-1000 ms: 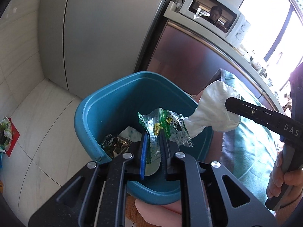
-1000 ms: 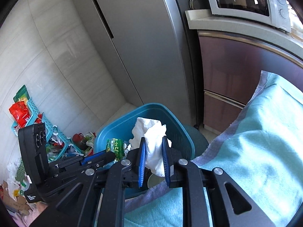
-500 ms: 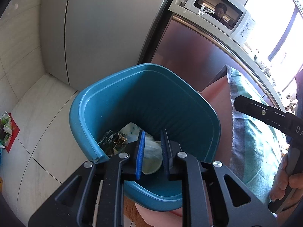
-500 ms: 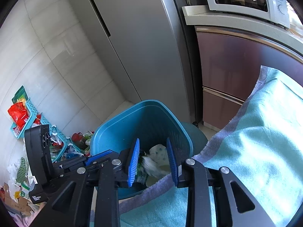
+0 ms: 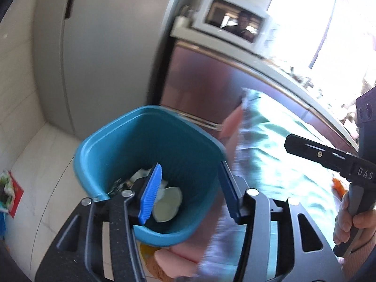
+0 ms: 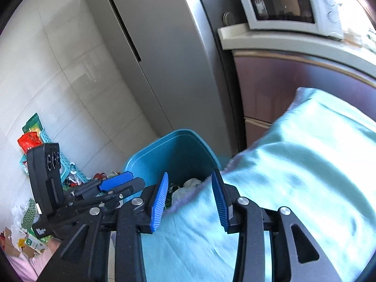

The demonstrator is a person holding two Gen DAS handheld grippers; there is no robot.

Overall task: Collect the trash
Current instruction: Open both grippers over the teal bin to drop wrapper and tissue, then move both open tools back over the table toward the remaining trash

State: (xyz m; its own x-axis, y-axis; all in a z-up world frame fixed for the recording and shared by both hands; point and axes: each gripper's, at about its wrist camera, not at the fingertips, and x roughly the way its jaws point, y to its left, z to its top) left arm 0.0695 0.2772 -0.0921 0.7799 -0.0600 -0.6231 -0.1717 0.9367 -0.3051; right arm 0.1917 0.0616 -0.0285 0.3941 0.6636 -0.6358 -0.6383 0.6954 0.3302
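Both the left tool and right tool have just opened, released and empty above the blue bin, wrapper and tissue now lying inside it.

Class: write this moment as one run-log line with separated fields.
left tool: open, empty | right tool: open, empty | both jaws just opening | bin: holds white tissue, wrappers

There is one blue bin, and one white microwave sits far off on the right. One tall gray fridge stands behind the bin. Two tools show: the left tool and the right tool.
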